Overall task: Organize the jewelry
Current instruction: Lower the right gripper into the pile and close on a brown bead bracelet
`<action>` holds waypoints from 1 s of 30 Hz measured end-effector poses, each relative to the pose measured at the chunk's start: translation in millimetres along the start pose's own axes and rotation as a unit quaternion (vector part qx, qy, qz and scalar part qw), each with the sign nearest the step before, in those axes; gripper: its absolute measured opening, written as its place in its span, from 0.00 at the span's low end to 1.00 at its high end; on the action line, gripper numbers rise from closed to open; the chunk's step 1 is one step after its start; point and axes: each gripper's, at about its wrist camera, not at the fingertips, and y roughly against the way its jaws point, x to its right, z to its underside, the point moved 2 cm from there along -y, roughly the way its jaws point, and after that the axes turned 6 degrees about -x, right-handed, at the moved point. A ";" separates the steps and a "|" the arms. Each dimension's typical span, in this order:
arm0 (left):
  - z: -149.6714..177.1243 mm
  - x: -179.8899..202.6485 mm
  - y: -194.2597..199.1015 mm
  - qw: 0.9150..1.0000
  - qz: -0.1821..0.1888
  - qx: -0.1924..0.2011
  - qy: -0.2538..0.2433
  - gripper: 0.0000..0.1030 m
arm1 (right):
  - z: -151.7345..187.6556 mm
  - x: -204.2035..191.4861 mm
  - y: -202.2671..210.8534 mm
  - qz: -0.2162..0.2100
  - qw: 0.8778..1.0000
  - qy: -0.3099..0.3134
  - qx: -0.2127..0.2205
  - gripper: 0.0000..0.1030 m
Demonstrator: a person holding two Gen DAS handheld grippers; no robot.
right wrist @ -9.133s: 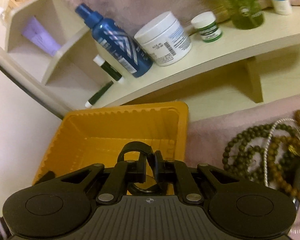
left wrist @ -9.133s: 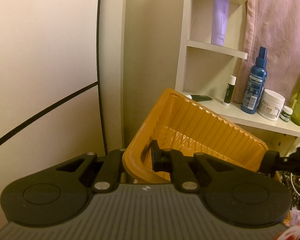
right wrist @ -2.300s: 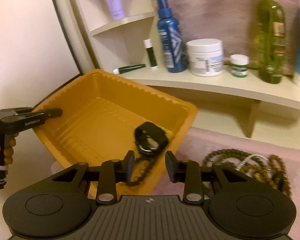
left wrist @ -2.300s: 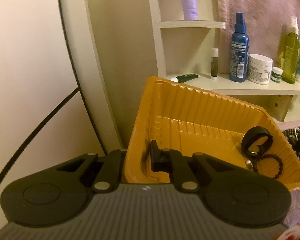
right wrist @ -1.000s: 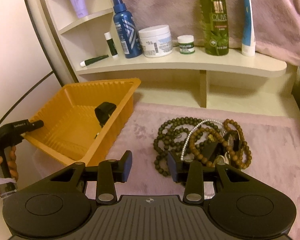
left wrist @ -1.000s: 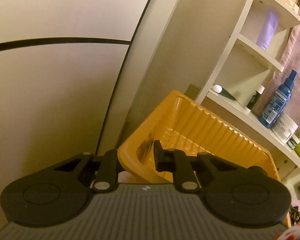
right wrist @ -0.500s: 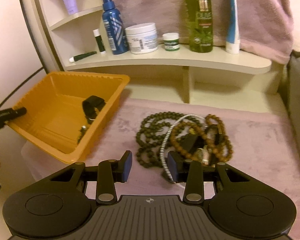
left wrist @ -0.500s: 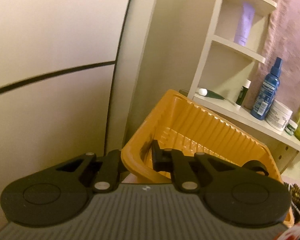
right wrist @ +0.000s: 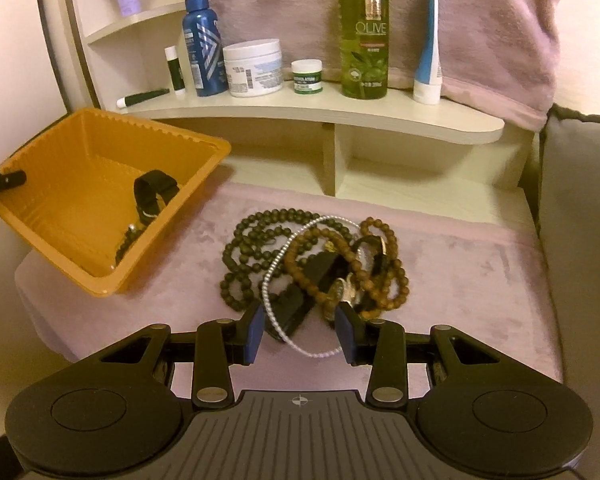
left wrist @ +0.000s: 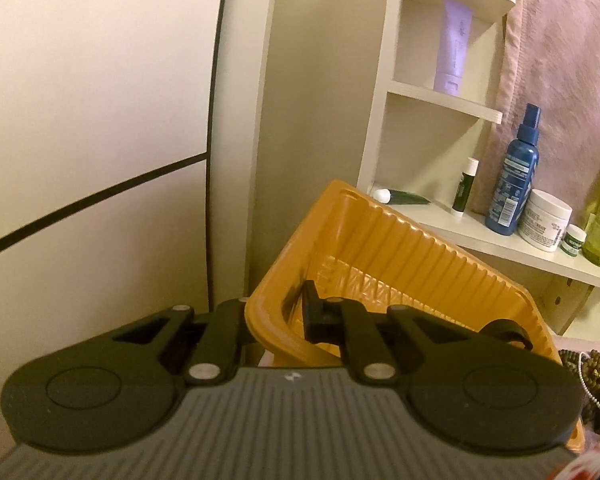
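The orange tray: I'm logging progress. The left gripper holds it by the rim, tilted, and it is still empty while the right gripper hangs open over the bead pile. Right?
Not quite: the orange tray is not empty. The right wrist view shows a black watch and a dark bead bracelet lying in it. The rest holds: the left gripper clamps the rim with the tray tilted, and the right gripper hangs open over the bead pile.

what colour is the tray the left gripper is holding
Orange-yellow tray, with ribbed walls; it shows best in the right wrist view.

Home bedroom nook; toiletry bottles [right wrist: 364,32] on shelf [right wrist: 380,118]; blanket [right wrist: 500,264]
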 end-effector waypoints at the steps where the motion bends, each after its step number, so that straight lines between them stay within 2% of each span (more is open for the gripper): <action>1: -1.9 1.4 -1.1 1.000 0.000 0.000 -0.003 0.09 | 0.7 1.8 0.2 0.003 1.000 0.004 -0.001 0.39; 7: -5.9 4.2 -1.2 1.000 -0.002 0.003 -0.012 0.10 | 0.0 14.7 -2.1 0.017 1.000 0.019 -0.003 0.39; 15: -5.8 3.0 1.3 1.000 -0.004 0.001 -0.014 0.10 | -5.1 12.7 -12.3 0.029 0.997 0.076 -0.005 0.39; 21: -6.5 3.4 0.4 1.000 -0.005 -0.001 -0.014 0.10 | -4.7 0.8 -27.9 0.063 0.988 0.141 -0.003 0.38; 23: -6.5 3.4 0.3 1.000 -0.005 -0.001 -0.014 0.10 | -5.5 -1.6 -30.8 0.071 0.985 0.157 0.003 0.31; 24: -6.5 3.4 0.4 1.000 -0.005 -0.001 -0.014 0.10 | -5.9 -2.4 -31.9 0.071 0.984 0.163 0.005 0.23; 25: -6.5 3.3 0.3 1.000 -0.006 -0.001 -0.015 0.10 | -6.6 -2.9 -33.0 0.068 0.984 0.167 0.005 0.19; 26: -6.7 3.3 0.0 1.000 -0.006 -0.002 -0.015 0.10 | -7.4 -3.2 -33.5 0.070 0.983 0.169 0.006 0.17; 27: -6.8 2.9 -0.2 1.000 -0.005 -0.002 -0.014 0.10 | -7.9 -3.6 -33.9 0.073 0.982 0.172 0.008 0.08; 30: -6.8 2.8 -0.6 1.000 -0.005 -0.003 -0.015 0.10 | -12.0 -0.9 -29.6 0.069 0.984 0.160 0.020 0.07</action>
